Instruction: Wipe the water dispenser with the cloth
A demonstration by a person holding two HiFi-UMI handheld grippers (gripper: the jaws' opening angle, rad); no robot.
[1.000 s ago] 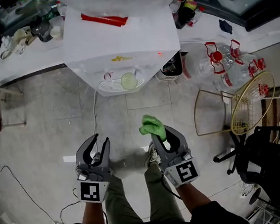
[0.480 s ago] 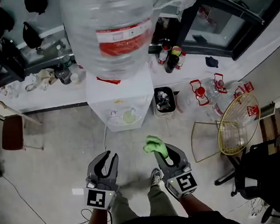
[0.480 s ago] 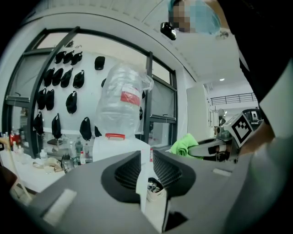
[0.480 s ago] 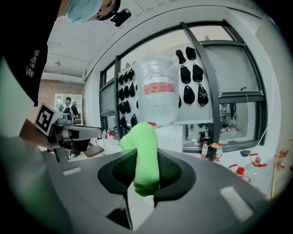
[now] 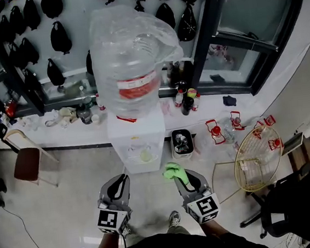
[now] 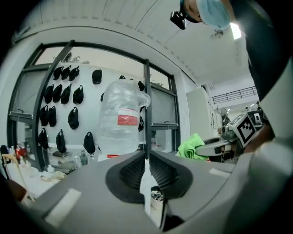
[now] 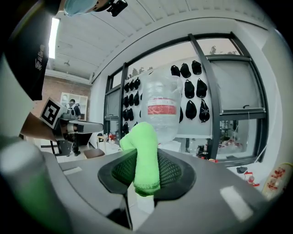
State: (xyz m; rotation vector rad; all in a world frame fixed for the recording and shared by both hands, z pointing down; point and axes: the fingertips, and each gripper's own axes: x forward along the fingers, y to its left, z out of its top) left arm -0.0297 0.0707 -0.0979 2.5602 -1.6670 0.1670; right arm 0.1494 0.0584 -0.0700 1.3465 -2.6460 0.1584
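The water dispenser (image 5: 137,142) is a white cabinet with a big clear bottle (image 5: 132,68) on top, standing straight ahead of me. My right gripper (image 5: 178,174) is shut on a bright green cloth (image 5: 175,172), held short of the dispenser's front. In the right gripper view the cloth (image 7: 144,160) hangs folded between the pads, with the bottle (image 7: 161,109) behind it. My left gripper (image 5: 119,182) is beside it; its jaws have just been closing and now meet with nothing between them (image 6: 146,160). The left gripper view also shows the bottle (image 6: 121,119) and the cloth (image 6: 192,146).
A brown chair (image 5: 27,164) stands at the left. Right of the dispenser sit a small bin (image 5: 182,142), empty red-handled bottles (image 5: 222,130), a round wire guard (image 5: 257,156) and a black office chair (image 5: 295,205). A cluttered ledge (image 5: 77,115) runs behind.
Both grippers have risen and the view has lifted from the floor to the whole dispenser. The left jaws went from wide open to closed. The cloth stays in the right gripper.
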